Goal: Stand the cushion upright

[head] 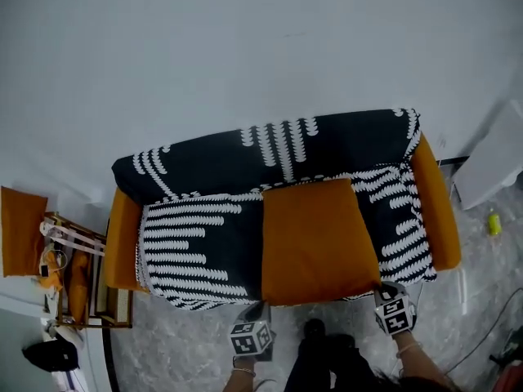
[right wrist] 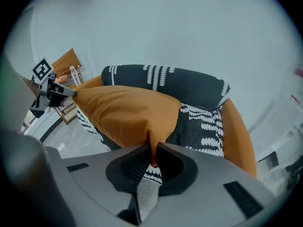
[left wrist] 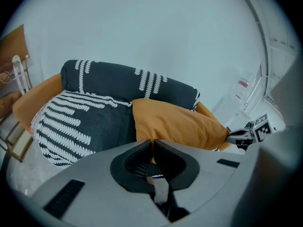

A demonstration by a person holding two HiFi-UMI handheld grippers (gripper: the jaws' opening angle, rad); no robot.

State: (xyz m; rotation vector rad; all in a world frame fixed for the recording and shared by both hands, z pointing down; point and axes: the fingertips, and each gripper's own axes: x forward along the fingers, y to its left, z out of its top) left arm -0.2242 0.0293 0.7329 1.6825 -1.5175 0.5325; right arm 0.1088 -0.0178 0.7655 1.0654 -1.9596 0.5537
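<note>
An orange cushion (head: 317, 239) lies tilted on the sofa seat, its near edge lifted off the seat. My left gripper (head: 263, 303) is shut on the cushion's near left corner, and my right gripper (head: 381, 288) is shut on its near right corner. In the left gripper view the cushion (left wrist: 177, 123) stretches away from my jaws toward the right gripper (left wrist: 230, 135). In the right gripper view a pinched corner of the cushion (right wrist: 128, 112) sits between the jaws, with the left gripper (right wrist: 73, 93) holding the far corner.
The sofa (head: 437, 207) has orange arms and a black throw with white patterns (head: 196, 247) over seat and back. A wooden side rack (head: 78, 280) with clutter stands left of it. White panels (head: 490, 158) lean at the right; marbled floor lies in front.
</note>
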